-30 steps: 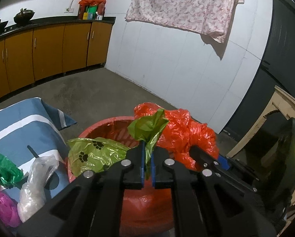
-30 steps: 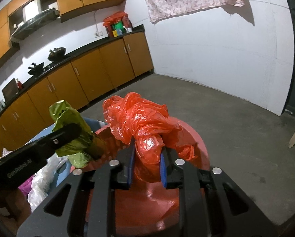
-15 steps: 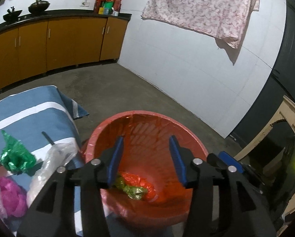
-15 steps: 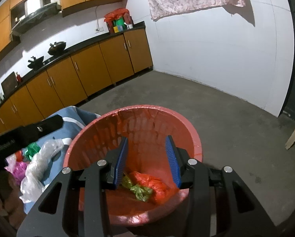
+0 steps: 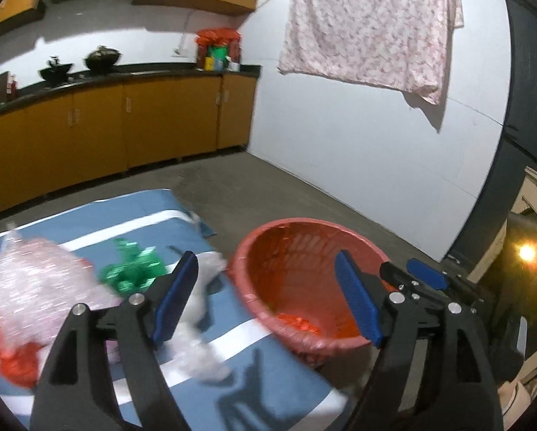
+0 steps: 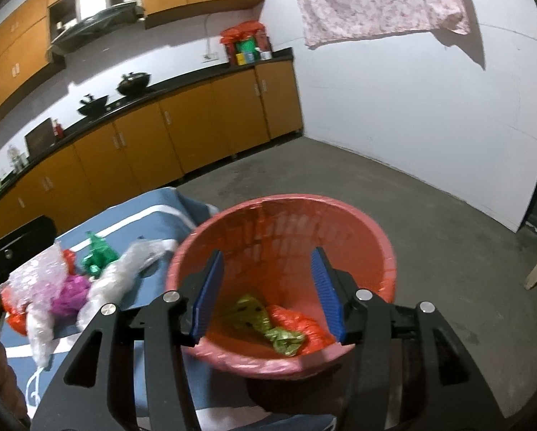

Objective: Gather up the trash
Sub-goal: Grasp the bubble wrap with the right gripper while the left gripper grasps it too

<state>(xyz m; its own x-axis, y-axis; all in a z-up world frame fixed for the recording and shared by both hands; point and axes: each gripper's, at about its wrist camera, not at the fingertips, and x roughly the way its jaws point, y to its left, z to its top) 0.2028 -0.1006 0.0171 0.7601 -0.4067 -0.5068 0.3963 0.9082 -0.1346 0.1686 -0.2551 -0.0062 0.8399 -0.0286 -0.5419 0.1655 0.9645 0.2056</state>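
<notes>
A red basket (image 5: 265,248) (image 6: 376,237) stands at the right edge of a blue striped cloth (image 5: 132,222) (image 6: 153,215). A green bag (image 6: 268,327) and an orange bag (image 6: 297,323) (image 5: 297,321) lie in its bottom. My right gripper (image 6: 266,291) is open and empty above the basket. My left gripper (image 5: 266,294) is open and empty over the basket's left rim. On the cloth lie a clear bag (image 5: 200,323) (image 6: 124,276), a green foil bag (image 5: 132,273) (image 6: 96,258), a pink-white bag (image 5: 27,280) (image 6: 35,273), a magenta bag (image 6: 70,294) and a red bag (image 5: 13,359) (image 6: 13,316).
Orange cabinets (image 5: 106,129) (image 6: 196,125) with a black counter run along the far wall. A floral cloth (image 5: 372,25) (image 6: 376,0) hangs on the white wall. Bare concrete floor (image 6: 412,215) lies beyond the basket. A wooden frame (image 5: 531,222) stands at right.
Both grippers opened and dropped the green and orange bags into the basket, then opened wider. The left gripper has swung left toward the trash on the cloth.
</notes>
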